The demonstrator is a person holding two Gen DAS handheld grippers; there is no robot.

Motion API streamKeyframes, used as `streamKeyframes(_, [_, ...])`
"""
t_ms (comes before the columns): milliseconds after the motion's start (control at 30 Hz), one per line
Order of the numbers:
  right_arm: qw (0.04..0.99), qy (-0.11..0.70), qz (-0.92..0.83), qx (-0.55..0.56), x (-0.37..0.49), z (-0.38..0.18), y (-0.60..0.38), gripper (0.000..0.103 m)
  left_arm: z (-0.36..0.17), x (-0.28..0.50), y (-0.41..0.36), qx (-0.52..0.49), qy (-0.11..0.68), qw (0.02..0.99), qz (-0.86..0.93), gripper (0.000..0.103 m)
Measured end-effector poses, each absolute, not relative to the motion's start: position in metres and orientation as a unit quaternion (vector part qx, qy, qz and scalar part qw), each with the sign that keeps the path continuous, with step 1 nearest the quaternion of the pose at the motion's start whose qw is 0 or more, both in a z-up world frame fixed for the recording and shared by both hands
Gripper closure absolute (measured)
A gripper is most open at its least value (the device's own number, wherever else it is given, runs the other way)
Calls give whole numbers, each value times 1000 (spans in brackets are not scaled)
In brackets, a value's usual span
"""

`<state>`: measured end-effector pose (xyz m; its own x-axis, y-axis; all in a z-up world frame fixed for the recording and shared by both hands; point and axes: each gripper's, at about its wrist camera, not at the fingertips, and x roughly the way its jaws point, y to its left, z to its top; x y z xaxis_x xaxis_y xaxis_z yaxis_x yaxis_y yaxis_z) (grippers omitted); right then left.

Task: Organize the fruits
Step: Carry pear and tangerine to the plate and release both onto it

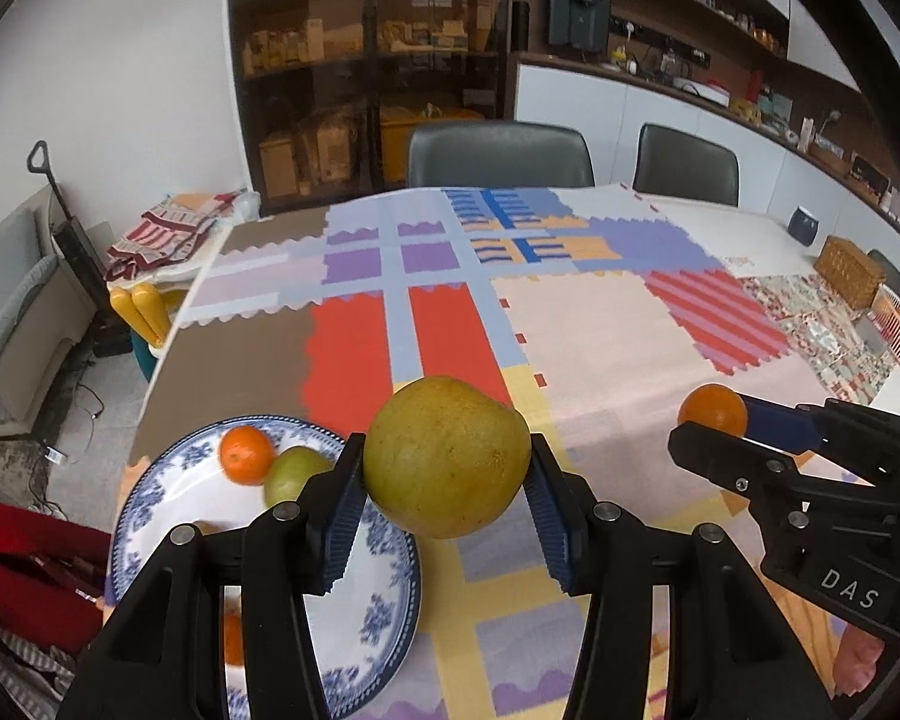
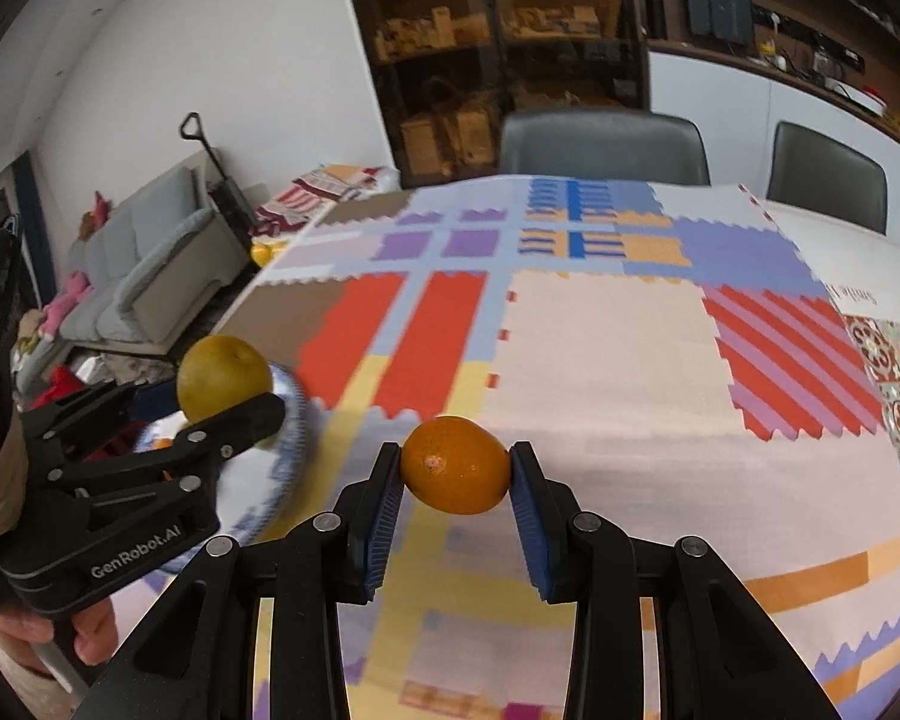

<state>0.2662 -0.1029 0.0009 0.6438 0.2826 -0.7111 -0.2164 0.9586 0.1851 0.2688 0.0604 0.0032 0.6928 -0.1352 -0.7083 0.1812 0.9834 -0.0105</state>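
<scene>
Two fruits getting carried at once, lol. Left wrist view: left gripper (image 1: 447, 468) squeezing a big yellow-green pear (image 1: 447, 456), dangling it above the patchwork tablecloth (image 1: 600, 330), just right of the blue-and-white plate (image 1: 384, 600) already holding a small orange (image 1: 246, 455) and a green fruit (image 1: 291, 477). Right wrist view: right gripper (image 2: 455, 471) pinching an orange (image 2: 455, 465) between narrow blue pads, hovering over the cloth, well clear of the plate.
</scene>
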Motion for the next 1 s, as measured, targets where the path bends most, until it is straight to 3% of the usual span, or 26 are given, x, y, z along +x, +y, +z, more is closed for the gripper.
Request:
streamKeyframes(600, [916, 346, 203, 4, 208, 47, -43, 66, 42, 191, 119, 7, 335, 941, -39, 53])
streamKeyframes(1000, [901, 359, 244, -17, 206, 37, 11, 66, 35, 178, 169, 5, 341, 940, 2, 53])
